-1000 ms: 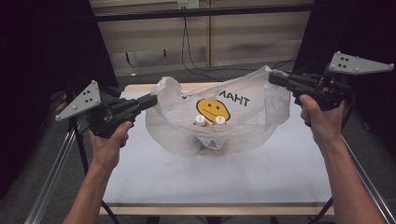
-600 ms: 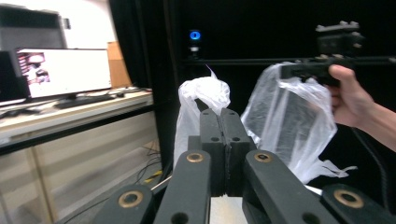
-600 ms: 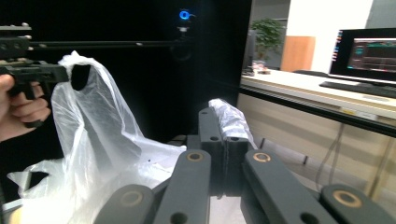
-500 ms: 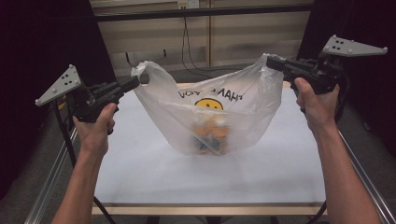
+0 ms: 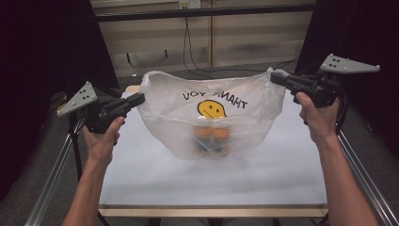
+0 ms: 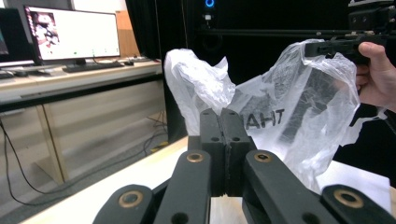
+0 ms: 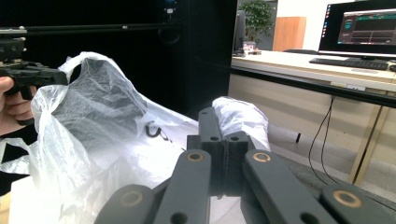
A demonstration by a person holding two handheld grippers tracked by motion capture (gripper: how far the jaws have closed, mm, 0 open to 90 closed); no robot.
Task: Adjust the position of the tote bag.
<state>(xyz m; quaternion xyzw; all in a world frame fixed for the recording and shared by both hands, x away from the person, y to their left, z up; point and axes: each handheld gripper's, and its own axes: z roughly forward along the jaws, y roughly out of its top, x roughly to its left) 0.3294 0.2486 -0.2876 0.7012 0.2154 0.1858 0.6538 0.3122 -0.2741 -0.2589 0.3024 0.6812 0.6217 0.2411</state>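
one plastic bag [image 5: 211, 117] hung above the worktop [image 5: 211, 183], stretched between two grippers: left gripper [image 5: 139, 98] and right gripper [image 5: 276, 76] each had jaws closed on a bag edge.

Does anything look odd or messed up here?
Only the bag: its "THANK YOU" print reads mirrored in the high view, so its printed side faces away. It hangs stretched between the left hand-held gripper and the right one. Nothing is spilled or torn.
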